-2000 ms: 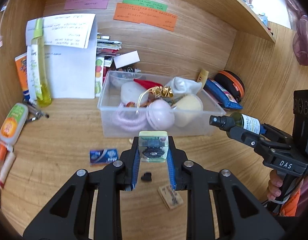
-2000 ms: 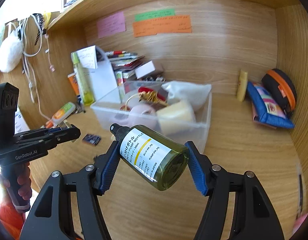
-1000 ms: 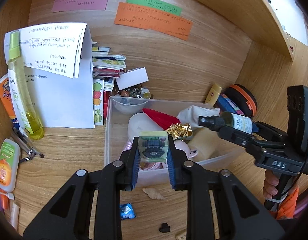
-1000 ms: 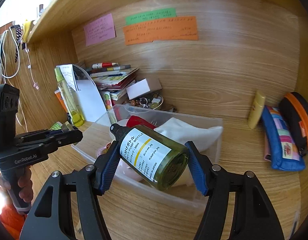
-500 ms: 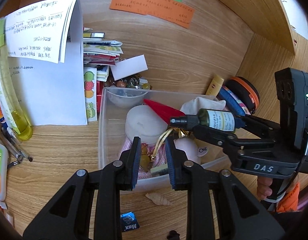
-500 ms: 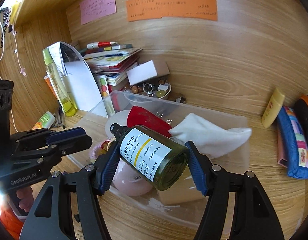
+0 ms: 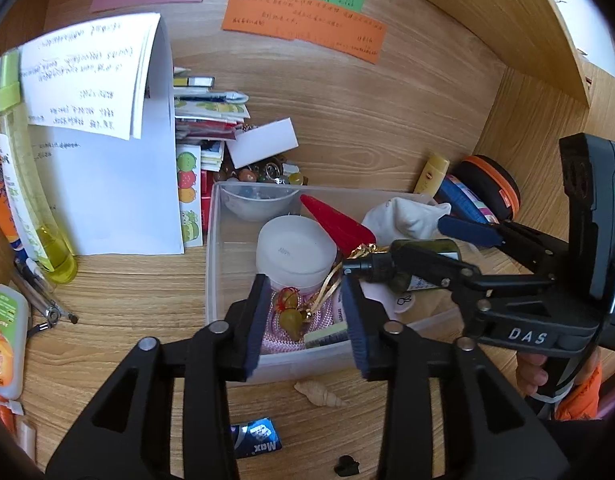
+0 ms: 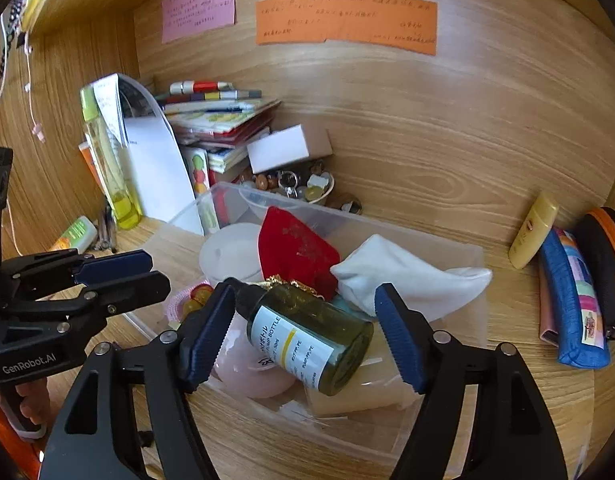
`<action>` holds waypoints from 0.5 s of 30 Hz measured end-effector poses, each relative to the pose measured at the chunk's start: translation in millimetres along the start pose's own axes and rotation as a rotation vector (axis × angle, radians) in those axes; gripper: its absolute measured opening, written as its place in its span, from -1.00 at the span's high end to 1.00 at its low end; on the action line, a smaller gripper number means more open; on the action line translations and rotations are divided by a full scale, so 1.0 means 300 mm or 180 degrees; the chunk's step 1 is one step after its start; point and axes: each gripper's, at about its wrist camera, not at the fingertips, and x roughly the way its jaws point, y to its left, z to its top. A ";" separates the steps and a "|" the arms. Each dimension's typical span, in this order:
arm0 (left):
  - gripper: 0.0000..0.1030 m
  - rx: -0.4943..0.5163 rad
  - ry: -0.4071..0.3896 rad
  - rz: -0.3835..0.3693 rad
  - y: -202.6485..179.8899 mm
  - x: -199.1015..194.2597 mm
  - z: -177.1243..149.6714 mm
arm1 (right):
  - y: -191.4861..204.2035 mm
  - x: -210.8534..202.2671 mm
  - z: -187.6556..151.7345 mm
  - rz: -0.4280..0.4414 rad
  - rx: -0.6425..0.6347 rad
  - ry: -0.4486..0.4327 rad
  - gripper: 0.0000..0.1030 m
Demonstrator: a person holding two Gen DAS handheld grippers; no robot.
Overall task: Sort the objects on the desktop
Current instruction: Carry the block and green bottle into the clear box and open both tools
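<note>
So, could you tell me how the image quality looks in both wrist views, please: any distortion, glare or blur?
Left wrist view: strong fisheye bending of the shelf edge, dark vignette in the corners, bright daylight washing out the top right, clear bin sharp. Right wrist view: back wall bowed, green bottle sharp with readable label, overexposed patch top left, no obvious motion blur.

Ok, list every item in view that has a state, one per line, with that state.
Left tongs: opening, nothing between the pads, over the bin.
Right tongs: opening; olive pump bottle between the pads, no longer pressed.
Olive pump bottle: capped, tilted, resting on the bin's contents.
Clear plastic bin: no lid, crowded with items.
White round jar: lid on, in the bin.
Tall yellow bottle: upright, leaning against the papers.
Blue pouch: on the desk, outside the bin.
</note>
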 end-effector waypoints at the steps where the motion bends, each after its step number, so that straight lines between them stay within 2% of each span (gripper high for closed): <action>1: 0.06 -0.0006 -0.0013 0.0005 -0.001 -0.009 0.000 | -0.002 -0.015 0.001 -0.0021 0.0013 -0.0039 -0.37; 2: -0.04 -0.0011 -0.0036 0.0010 0.000 -0.019 -0.002 | -0.002 -0.028 0.002 -0.0036 0.0021 -0.0069 -0.40; 6: -0.10 0.0025 -0.0114 0.0078 -0.012 -0.064 -0.011 | 0.001 -0.078 0.000 -0.0028 0.0036 -0.0169 -0.57; 8: -0.32 0.0018 -0.0152 0.0139 -0.015 -0.085 -0.017 | 0.006 -0.103 -0.007 -0.0023 0.0027 -0.0211 -0.58; 15: -0.44 -0.0014 -0.0212 0.0322 -0.002 -0.156 -0.061 | 0.038 -0.182 -0.054 0.0039 -0.0008 -0.0294 -0.60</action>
